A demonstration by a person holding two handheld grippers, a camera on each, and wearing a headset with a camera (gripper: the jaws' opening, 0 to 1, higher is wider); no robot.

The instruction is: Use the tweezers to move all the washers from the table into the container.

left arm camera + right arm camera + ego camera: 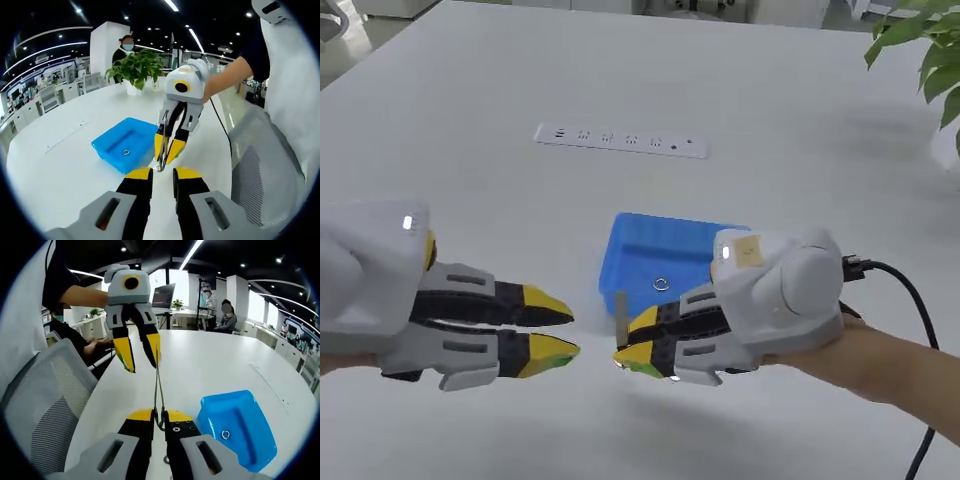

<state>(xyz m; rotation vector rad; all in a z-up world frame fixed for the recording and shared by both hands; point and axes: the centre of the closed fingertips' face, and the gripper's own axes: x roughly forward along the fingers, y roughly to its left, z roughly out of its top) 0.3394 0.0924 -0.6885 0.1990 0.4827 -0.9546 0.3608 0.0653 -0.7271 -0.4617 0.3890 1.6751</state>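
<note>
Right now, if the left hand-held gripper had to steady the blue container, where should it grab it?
Probably the left wall of the blue container, approached from the left, one jaw inside, one outside. The wall is thin, the top open, and the washer lies mid-floor, clear of it. The right hand-held gripper, holding the tweezers, crowds the near edge.

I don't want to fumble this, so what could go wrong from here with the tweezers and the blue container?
One: the right tool pinches the thin tweezers at one end, so they might twist or slip. Two: the open left tool sits close to their tips and could bump them. Three: the container, holding one washer, lies beside the right tool and could get nudged.
</note>
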